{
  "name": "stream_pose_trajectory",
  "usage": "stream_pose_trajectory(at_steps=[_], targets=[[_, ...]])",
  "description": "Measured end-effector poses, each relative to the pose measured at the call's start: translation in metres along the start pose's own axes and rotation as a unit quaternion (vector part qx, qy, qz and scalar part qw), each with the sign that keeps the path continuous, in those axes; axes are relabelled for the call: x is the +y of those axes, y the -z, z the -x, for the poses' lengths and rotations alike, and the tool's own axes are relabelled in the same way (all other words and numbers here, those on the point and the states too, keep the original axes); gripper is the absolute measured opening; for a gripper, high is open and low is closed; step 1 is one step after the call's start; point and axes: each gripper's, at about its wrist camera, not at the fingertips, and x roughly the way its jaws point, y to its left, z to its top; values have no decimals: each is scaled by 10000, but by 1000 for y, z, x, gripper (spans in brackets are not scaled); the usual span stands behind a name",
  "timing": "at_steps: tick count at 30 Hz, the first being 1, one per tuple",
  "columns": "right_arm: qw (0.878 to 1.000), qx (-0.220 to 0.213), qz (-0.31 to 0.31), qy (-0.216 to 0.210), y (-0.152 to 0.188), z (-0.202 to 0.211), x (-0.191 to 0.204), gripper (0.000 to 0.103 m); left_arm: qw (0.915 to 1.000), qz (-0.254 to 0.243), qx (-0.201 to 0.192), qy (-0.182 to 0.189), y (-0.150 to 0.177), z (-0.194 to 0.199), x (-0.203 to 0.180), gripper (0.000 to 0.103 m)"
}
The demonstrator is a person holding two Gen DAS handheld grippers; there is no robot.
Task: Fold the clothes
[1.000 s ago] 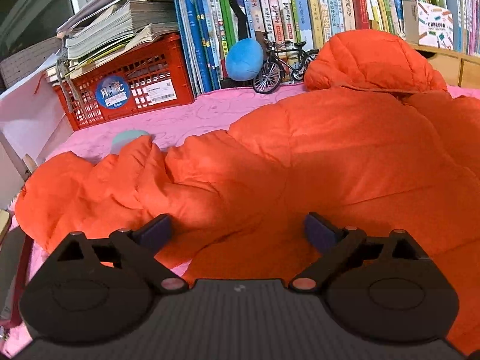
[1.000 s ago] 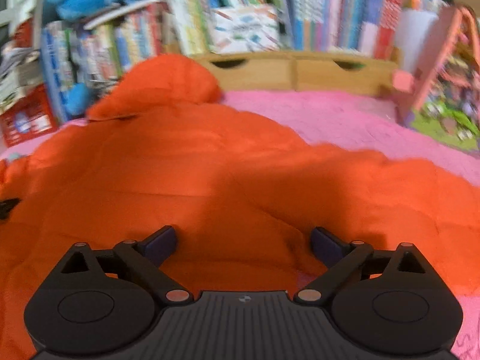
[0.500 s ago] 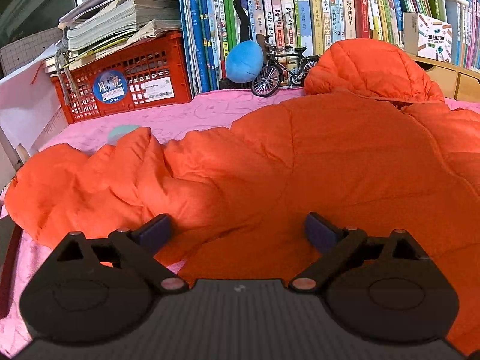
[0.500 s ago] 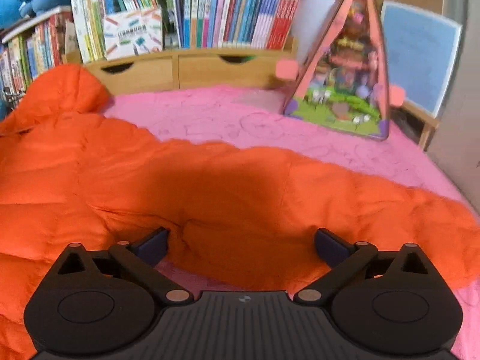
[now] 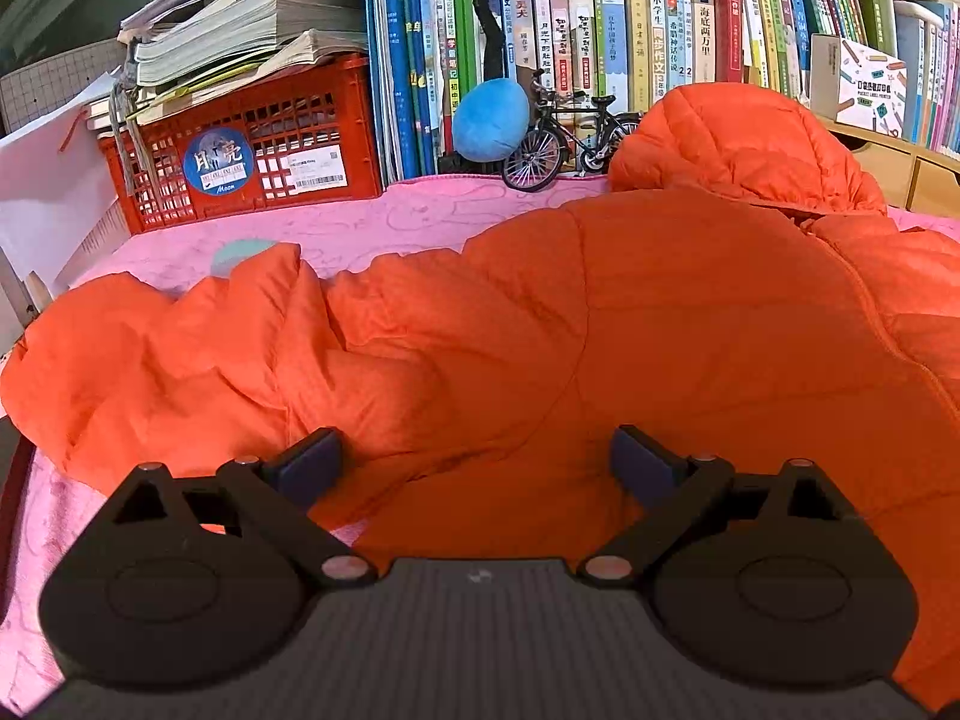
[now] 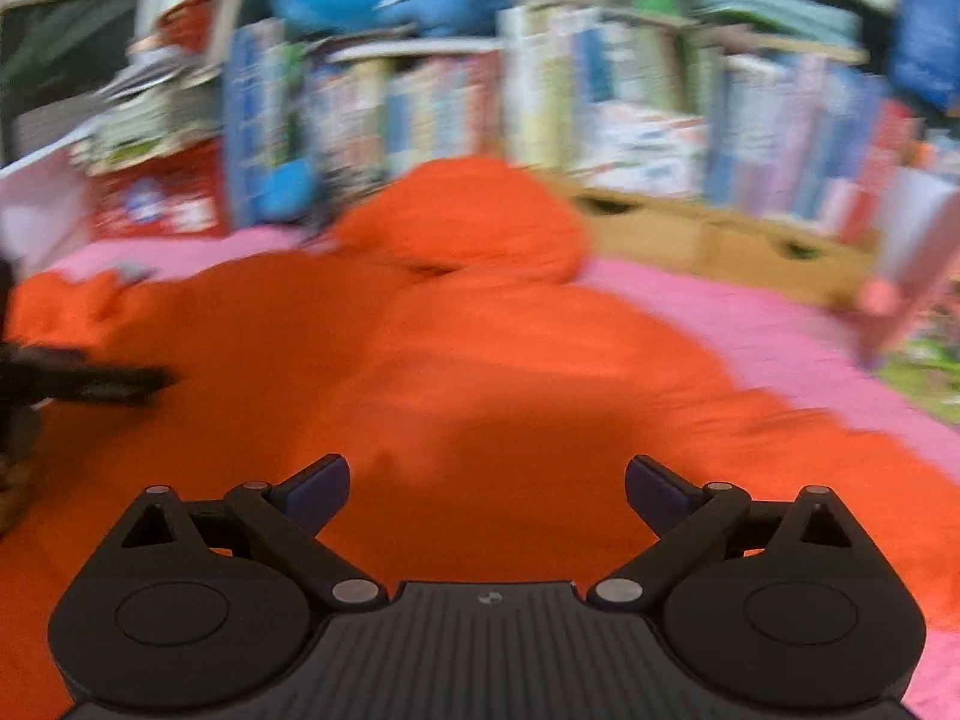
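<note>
An orange puffer jacket (image 5: 630, 312) lies spread on the pink cover (image 5: 336, 222), hood (image 5: 738, 150) toward the bookshelf, one sleeve (image 5: 138, 354) bunched at the left. My left gripper (image 5: 477, 459) is open and empty, low over the jacket's lower part near the sleeve. In the blurred right wrist view the jacket (image 6: 480, 360) fills the middle, hood (image 6: 474, 222) at the back. My right gripper (image 6: 486, 489) is open and empty above the jacket body. The left gripper shows as a dark shape (image 6: 72, 384) at the left edge.
A red crate (image 5: 240, 150) with stacked papers stands back left. A blue ball (image 5: 489, 120) and a model bicycle (image 5: 564, 144) stand before a row of books (image 5: 600, 48). Wooden drawers (image 6: 720, 240) run along the back right.
The right gripper's view has swung back left, from the right sleeve and toy house to the jacket's middle and hood. The left gripper has edged slightly forward. Both stay open.
</note>
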Motion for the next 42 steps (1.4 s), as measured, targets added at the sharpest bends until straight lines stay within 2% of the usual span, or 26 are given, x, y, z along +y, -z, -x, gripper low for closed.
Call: stream_pose_trajectory(at_steps=[3, 6, 11, 18, 20, 26, 42], targets=[[9992, 136, 260, -285, 4, -10, 26, 100, 10000, 3, 1, 1, 0, 0, 0, 98], [9987, 313, 348, -183, 12, -24, 34, 101, 10000, 2, 0, 4, 0, 0, 0, 98], [9983, 373, 224, 400, 20, -29, 12, 103, 10000, -5, -4, -8, 0, 0, 0, 98], [9941, 420, -324, 943, 35, -24, -37, 103, 10000, -30, -10, -53, 0, 1, 0, 99], [9937, 428, -449, 937, 37, -25, -42, 103, 10000, -35, -12, -65, 0, 1, -1, 99], [9929, 407, -299, 1079, 38, -25, -35, 103, 9999, -50, -15, -101, -1, 1, -2, 100], [9928, 398, -364, 1065, 37, -26, -36, 103, 9996, -151, -46, -225, -1, 3, -5, 101]])
